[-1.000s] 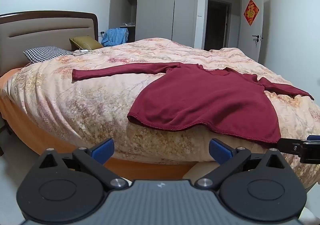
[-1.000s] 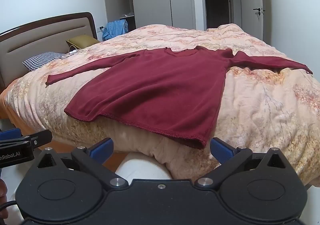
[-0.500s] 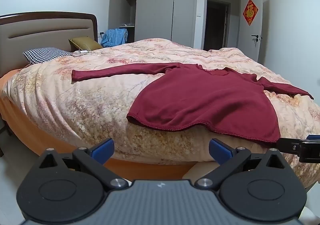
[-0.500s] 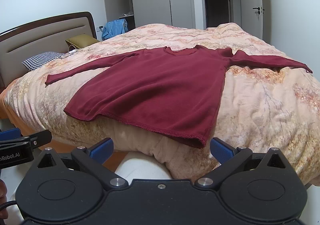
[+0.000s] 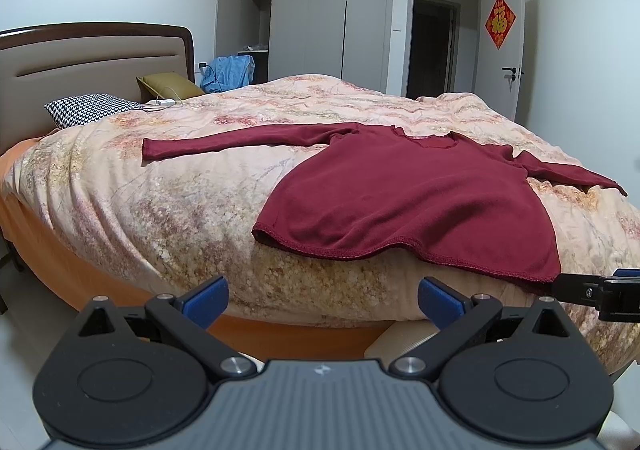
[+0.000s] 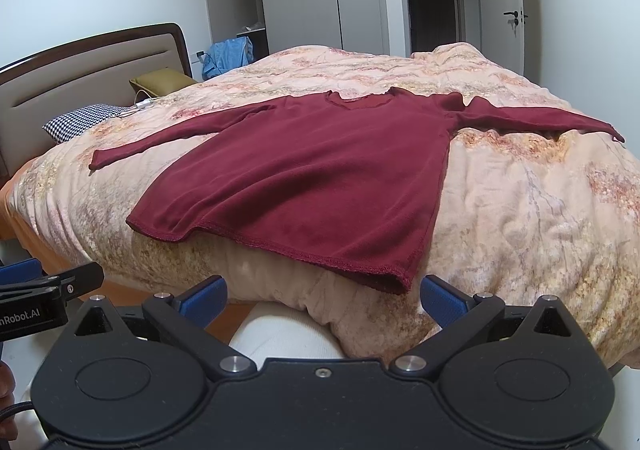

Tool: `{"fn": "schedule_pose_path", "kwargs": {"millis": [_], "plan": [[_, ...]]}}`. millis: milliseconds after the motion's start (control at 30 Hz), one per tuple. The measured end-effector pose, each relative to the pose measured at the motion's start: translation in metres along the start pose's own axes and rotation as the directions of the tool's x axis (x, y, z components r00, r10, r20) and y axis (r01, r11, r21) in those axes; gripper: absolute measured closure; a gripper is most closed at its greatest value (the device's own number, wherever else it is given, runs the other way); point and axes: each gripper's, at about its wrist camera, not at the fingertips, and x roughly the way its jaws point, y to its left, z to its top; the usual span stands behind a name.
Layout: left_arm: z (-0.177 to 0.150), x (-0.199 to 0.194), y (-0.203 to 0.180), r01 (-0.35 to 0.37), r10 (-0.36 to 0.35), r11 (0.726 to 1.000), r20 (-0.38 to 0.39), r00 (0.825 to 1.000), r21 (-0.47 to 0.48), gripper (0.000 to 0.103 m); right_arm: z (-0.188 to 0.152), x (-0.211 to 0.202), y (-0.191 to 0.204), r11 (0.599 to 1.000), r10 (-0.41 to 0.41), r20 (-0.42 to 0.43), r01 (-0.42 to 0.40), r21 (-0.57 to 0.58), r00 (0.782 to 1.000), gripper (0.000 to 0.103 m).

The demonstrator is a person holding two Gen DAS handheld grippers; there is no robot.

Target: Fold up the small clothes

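**Red top on bed, both tools empty and short of the hem**

Item: one dark red long-sleeved top [image 5: 404,193], laid flat on a bed with a floral quilt [image 5: 160,201]. Both sleeves were stretched out sideways; the neckline lay at the far end and the hem at the near end, draping slightly over the bed's near edge. The long axis of the body ran away from the tools, hem to collar; the sleeves ran crosswise to it.

Left tool [image 5: 322,300]: fingers spread wide, nothing between them, held off the bed. The top lay ahead of it and to its right; the nearest part was the hem's left corner [image 5: 260,232], ahead and above the fingertips.

Right tool [image 6: 323,296]: fingers spread wide, nothing held, also clear of the bed. The top lay straight ahead and somewhat to its left; the hem's right corner [image 6: 394,284] hung just beyond its right finger, apart from it.

Judgement: folding had not begun. The right tool sat nearer to the cloth than the left. Each tool had its own hem corner ahead, so a two-corner pick-up and a fold away along the long axis looked the likely next step; a sleeve fold inward was equally possible.

Other: checked pillow [image 5: 90,109], headboard [image 5: 80,65], wardrobe [image 5: 332,9].
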Motion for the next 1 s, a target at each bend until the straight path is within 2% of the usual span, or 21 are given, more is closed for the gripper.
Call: {"fn": "schedule_pose_path", "kwargs": {"millis": [1000], "plan": [[0.0003, 0.0004, -0.0011, -0.002, 0.003, 1.0, -0.004, 1.0, 0.003, 0.0, -0.001, 0.0009, -0.0017, 1.0, 0.002, -0.004, -0.002, 0.009, 1.0, 0.0]]}}
